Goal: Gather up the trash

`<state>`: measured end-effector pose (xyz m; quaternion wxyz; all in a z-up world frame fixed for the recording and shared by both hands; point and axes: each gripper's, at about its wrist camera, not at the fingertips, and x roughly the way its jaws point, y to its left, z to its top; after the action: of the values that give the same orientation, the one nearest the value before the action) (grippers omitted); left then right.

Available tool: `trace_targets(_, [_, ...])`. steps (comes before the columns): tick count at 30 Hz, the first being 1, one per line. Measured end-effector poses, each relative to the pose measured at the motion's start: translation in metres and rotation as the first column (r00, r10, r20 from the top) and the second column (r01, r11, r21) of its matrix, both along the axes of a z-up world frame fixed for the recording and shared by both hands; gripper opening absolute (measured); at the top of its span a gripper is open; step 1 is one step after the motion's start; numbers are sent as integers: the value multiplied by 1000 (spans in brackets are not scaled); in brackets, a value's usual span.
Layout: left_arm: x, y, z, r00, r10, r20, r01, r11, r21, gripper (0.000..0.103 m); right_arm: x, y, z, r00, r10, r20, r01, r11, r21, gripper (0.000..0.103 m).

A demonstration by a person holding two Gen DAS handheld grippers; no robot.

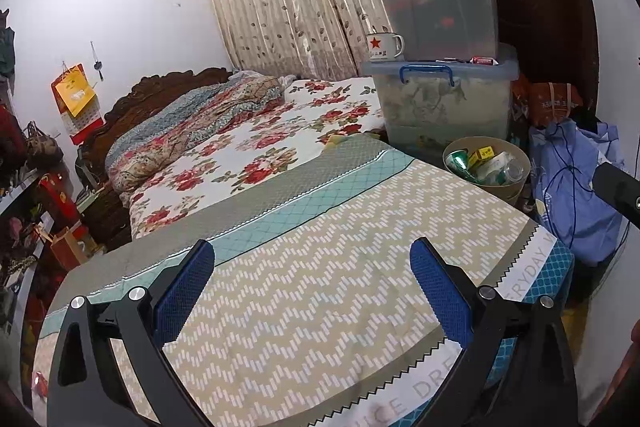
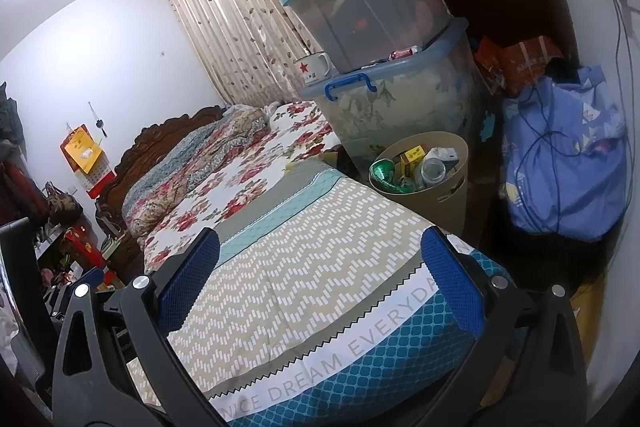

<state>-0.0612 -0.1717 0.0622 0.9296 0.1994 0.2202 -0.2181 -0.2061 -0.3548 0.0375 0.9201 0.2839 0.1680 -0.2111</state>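
Both the left claw (image 1: 312, 291) and the right claw (image 2: 320, 283) hover wide and empty over the zigzag-patterned bed cover (image 2: 304, 267); the collected trash sits in the round beige bin (image 2: 454, 193) beside the bed; collection looks nearly done; next calls for finding any remaining litter.

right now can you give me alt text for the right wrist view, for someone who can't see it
The open, empty right gripper hovers over a zigzag-patterned bedspread. Beyond the bed's corner, a tan wastebasket holds cans, a bottle and small boxes, below stacked plastic storage bins.
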Motion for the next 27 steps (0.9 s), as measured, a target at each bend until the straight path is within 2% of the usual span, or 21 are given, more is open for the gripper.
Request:
trace_targets(13, [-1, 1, 1, 1000, 4, 13, -4, 1000, 4, 94, 0, 1, 0, 1000, -7, 4, 7, 1000, 1, 100])
trace_targets(27, [-2, 8, 10, 999, 0, 32, 1, 999, -43, 94, -1, 1, 4, 1000, -10, 1, 10, 1000, -17, 100])
